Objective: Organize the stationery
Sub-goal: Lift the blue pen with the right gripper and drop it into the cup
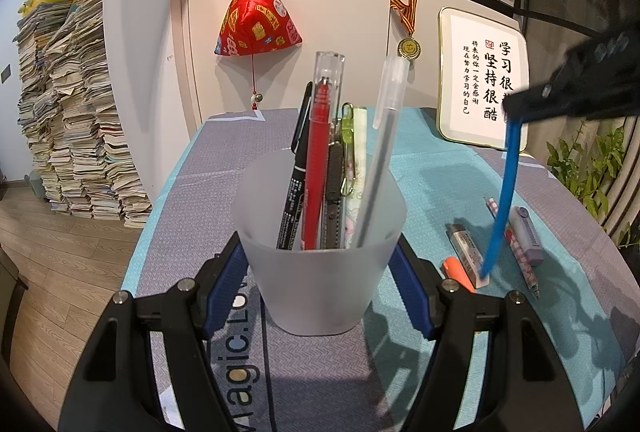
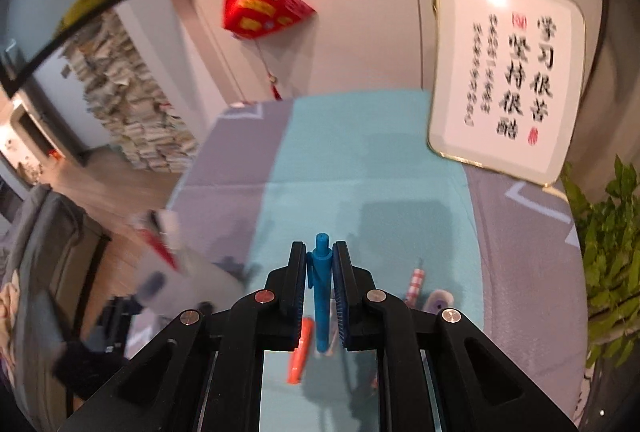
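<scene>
**Left wrist view: blue pen's in the air, cup is off to its left**

So the thing the next move hangs on, I reckon, is where the frosted cup [image 1: 320,252] sits relative to the blue pen [image 1: 502,199]. Using the cup as the landmark: the pen hangs to the right of it and a bit further back, well apart, over the loose bits on the tablecloth [image 1: 436,167]. Its long axis runs nearly upright, tilted slightly, top end pinched in the right gripper [image 2: 320,284], tip pointing down just above the white eraser [image 1: 466,246]. Whether the tip touches the eraser, can't tell.

The right gripper's jaws are clamped on the pen's upper barrel, clicker poking out past the fingertips. The left gripper [image 1: 320,280] has its blue pads pressed on either side of the cup, holding it steady on the table.

The pen itself: plain solid blue plastic, slim, with a clip near the top. The cup already has a red pen [image 1: 318,159], a black marker [image 1: 296,191] and a grey pen [image 1: 380,147] standing in it, but there's open room on the right side of its mouth, which looks to me like the obvious slot.
</scene>
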The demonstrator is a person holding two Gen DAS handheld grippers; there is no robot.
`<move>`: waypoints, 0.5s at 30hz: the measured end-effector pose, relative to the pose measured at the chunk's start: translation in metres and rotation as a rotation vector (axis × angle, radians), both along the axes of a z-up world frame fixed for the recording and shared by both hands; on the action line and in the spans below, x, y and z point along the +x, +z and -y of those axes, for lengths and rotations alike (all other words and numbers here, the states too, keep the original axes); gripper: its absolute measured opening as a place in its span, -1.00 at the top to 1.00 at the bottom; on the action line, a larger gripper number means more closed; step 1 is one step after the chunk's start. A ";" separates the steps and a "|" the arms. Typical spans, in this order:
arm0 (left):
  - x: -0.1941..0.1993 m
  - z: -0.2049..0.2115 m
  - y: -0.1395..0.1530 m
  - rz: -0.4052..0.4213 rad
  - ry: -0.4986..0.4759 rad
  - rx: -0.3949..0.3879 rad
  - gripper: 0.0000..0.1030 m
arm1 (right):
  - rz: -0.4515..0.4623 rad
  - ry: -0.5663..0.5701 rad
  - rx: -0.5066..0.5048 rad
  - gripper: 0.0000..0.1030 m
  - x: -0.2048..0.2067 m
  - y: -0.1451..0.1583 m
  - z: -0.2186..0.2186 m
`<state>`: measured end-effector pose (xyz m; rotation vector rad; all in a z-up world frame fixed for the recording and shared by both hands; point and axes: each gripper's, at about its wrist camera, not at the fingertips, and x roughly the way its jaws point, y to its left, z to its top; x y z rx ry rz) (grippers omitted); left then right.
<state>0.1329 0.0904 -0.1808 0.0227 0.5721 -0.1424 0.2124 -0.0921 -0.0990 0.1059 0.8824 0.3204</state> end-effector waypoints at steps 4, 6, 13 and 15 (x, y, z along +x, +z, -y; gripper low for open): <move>0.001 0.000 0.000 0.000 0.000 0.000 -0.35 | 0.066 0.031 0.018 0.72 -0.014 0.022 -0.008; 0.000 0.000 0.000 0.000 0.000 0.000 -0.35 | 0.104 0.050 0.031 0.73 -0.023 0.037 -0.012; 0.000 0.000 0.000 -0.001 0.000 -0.001 -0.35 | 0.227 0.165 0.067 0.73 -0.051 0.095 -0.040; 0.000 0.000 0.000 0.000 0.000 0.000 -0.35 | 0.251 0.193 0.069 0.73 -0.055 0.105 -0.048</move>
